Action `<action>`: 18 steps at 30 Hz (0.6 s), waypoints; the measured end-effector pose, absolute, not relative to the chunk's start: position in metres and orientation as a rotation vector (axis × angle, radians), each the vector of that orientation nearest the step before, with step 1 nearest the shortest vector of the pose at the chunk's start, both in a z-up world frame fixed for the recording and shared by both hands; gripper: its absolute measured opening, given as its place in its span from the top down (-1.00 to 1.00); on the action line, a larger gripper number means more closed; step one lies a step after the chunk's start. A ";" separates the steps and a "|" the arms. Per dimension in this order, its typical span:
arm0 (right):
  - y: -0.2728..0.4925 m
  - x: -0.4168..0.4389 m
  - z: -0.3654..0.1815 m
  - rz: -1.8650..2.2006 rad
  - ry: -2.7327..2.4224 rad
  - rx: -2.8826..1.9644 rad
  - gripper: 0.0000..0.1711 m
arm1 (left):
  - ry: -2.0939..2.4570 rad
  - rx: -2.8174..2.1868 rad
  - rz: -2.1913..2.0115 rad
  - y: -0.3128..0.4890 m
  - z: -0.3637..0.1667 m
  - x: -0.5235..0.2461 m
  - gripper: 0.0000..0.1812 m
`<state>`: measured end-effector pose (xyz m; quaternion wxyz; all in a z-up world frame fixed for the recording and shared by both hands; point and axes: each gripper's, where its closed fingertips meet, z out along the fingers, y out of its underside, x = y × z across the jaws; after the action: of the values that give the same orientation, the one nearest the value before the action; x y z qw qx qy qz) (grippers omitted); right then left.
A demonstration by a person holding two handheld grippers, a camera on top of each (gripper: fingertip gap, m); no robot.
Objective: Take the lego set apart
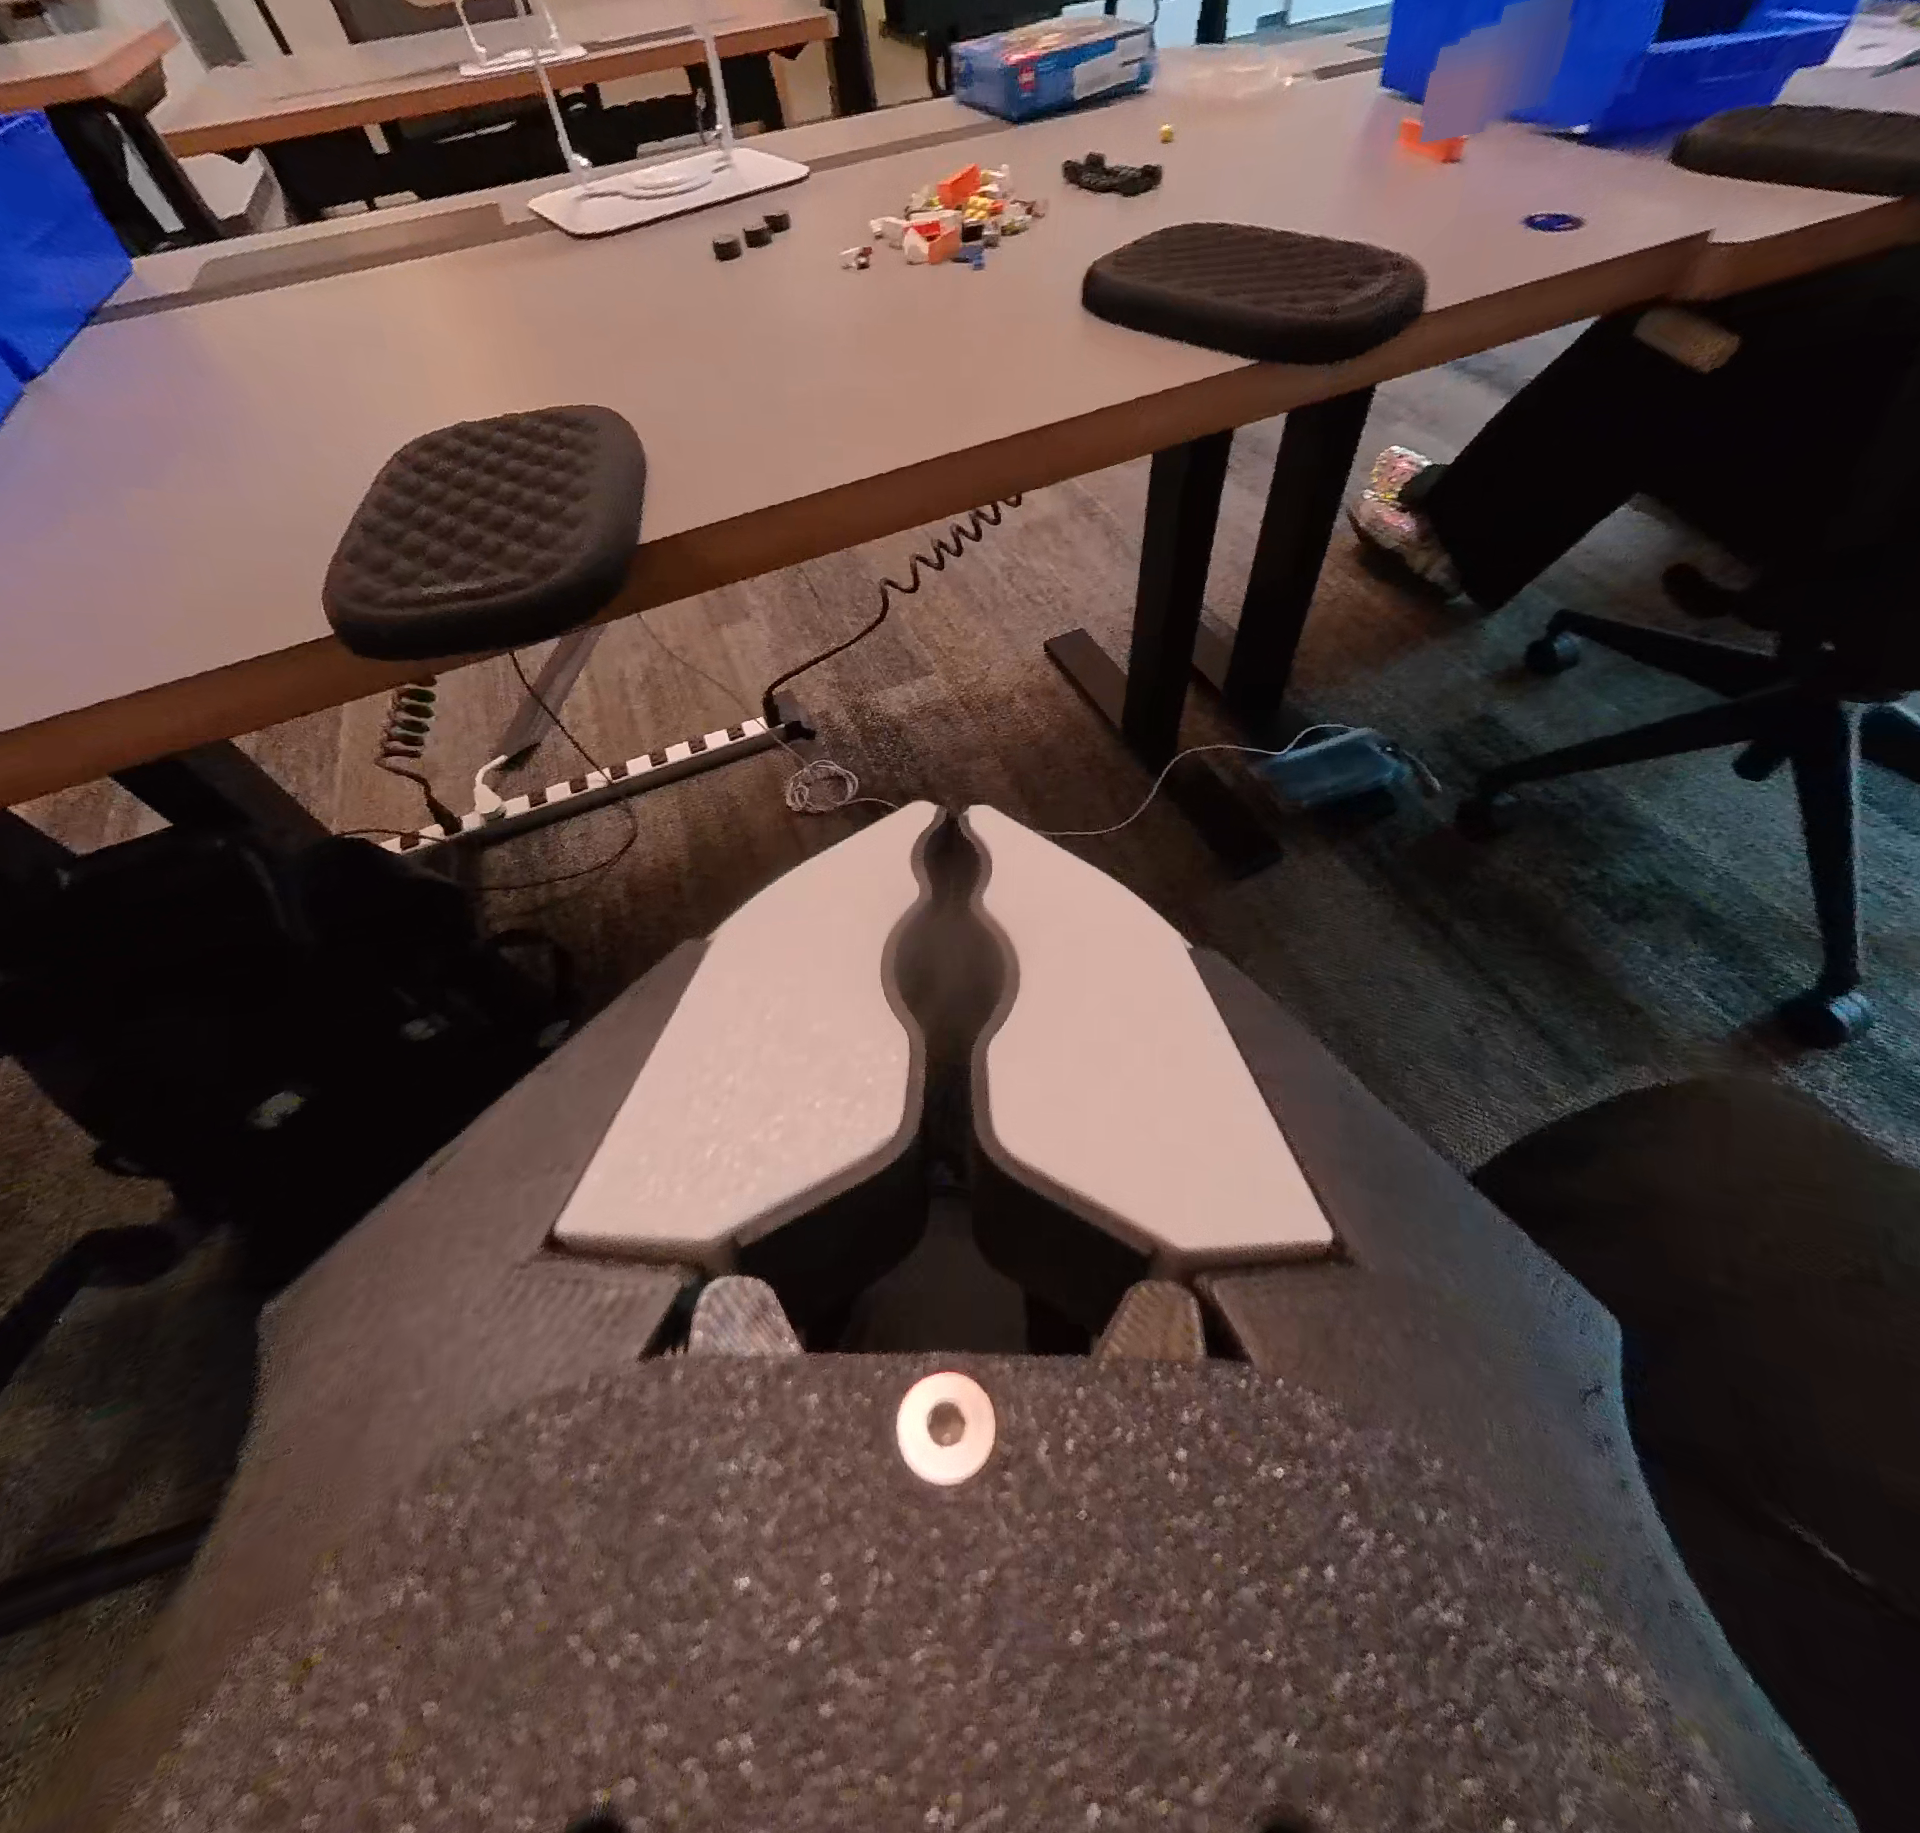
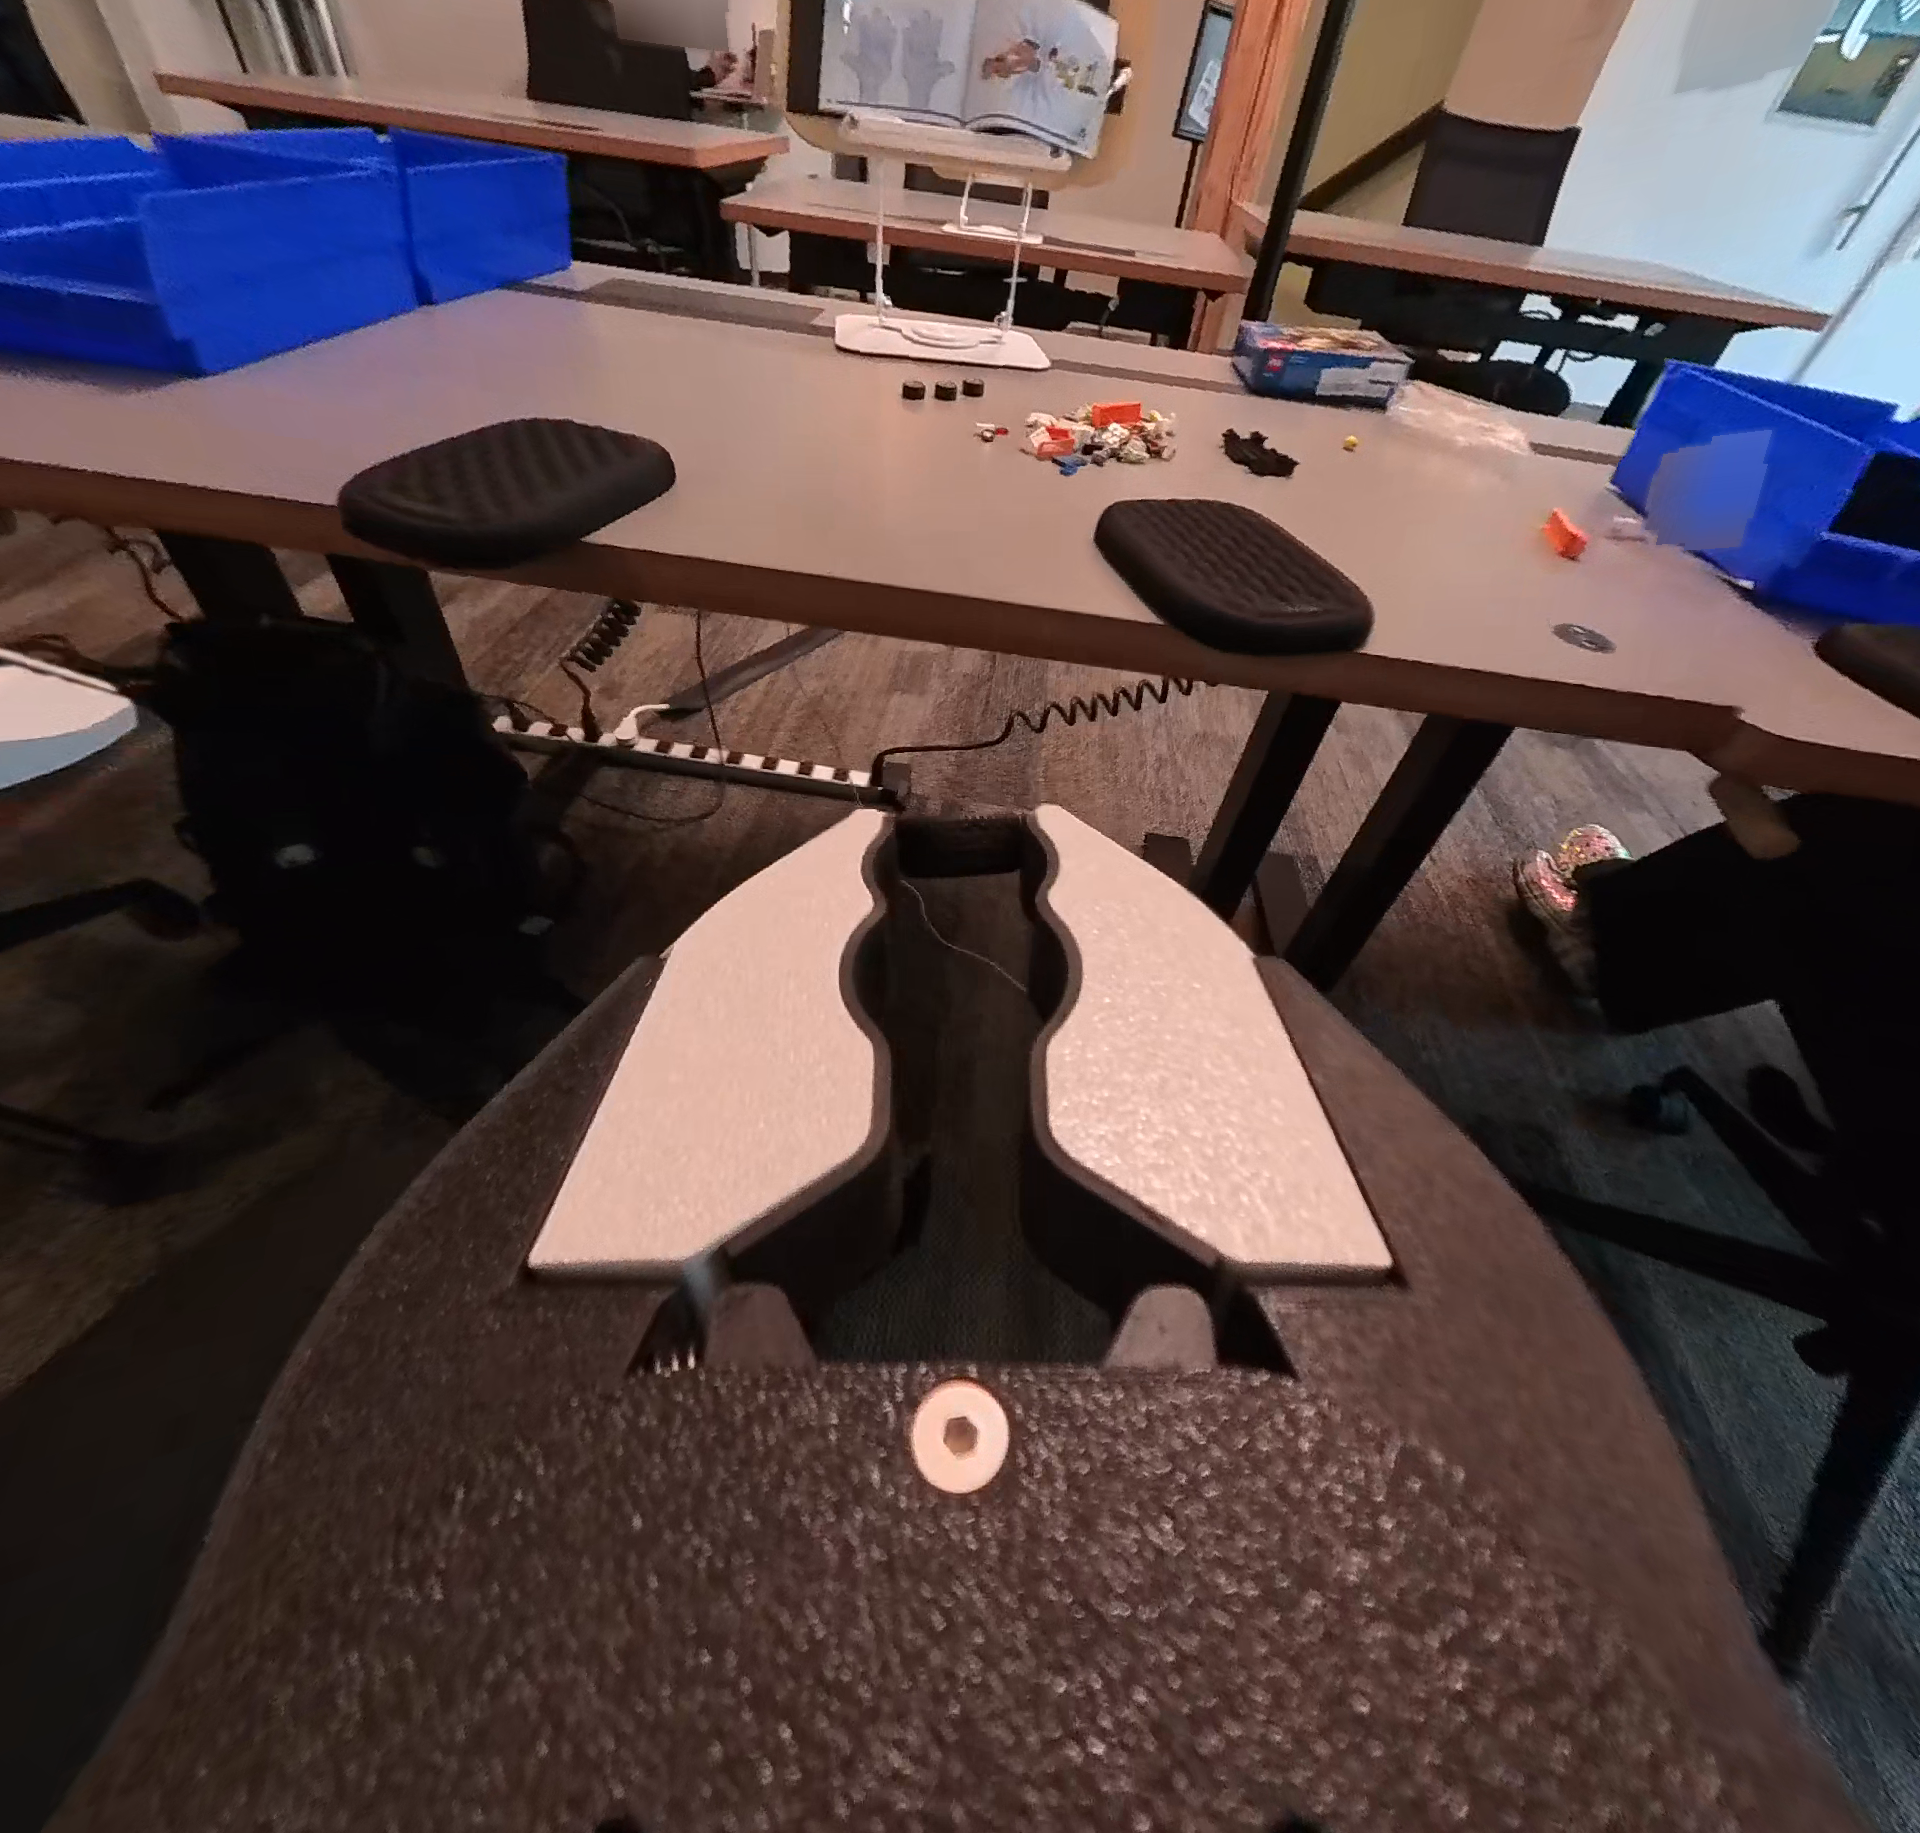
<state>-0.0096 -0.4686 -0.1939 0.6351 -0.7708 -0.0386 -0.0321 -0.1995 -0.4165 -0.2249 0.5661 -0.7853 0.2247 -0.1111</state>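
Observation:
A pile of loose lego pieces (image 1: 956,214) lies on the grey table (image 1: 727,381), also in the right wrist view (image 2: 1107,433). Three black wheels (image 1: 750,237) (image 2: 943,389) sit left of it, and a black chassis piece (image 1: 1110,171) (image 2: 1257,451) sits to its right. An orange piece (image 1: 1432,144) (image 2: 1564,533) lies farther right. My left gripper (image 1: 951,822) is shut and empty, held low over the floor, short of the table's edge. My right gripper (image 2: 956,833), also low before the table, holds a small black wheel-like piece (image 2: 956,845) between its tips.
Two black arm pads (image 1: 488,526) (image 1: 1252,287) rest on the table's near edge. A clear book stand (image 2: 940,334), a lego box (image 2: 1320,362) and blue bins (image 2: 260,245) (image 2: 1766,464) stand farther back. A power strip (image 1: 623,775) and cables lie under the table. A seated person's leg and shoe (image 1: 1403,516) are at the right. The left gripper's tips are roughly 20 cm from the right gripper's.

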 end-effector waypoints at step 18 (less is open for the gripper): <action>-0.186 0.034 -0.231 0.045 -0.165 -1.741 0.74 | 0.427 -1.783 -0.163 -0.128 -0.237 -0.218 1.00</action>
<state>0.0341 -0.1856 -0.2314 0.6414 -0.7635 -0.0723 0.0199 -0.2176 -0.1279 -0.2370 0.6054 -0.7710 0.1846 -0.0706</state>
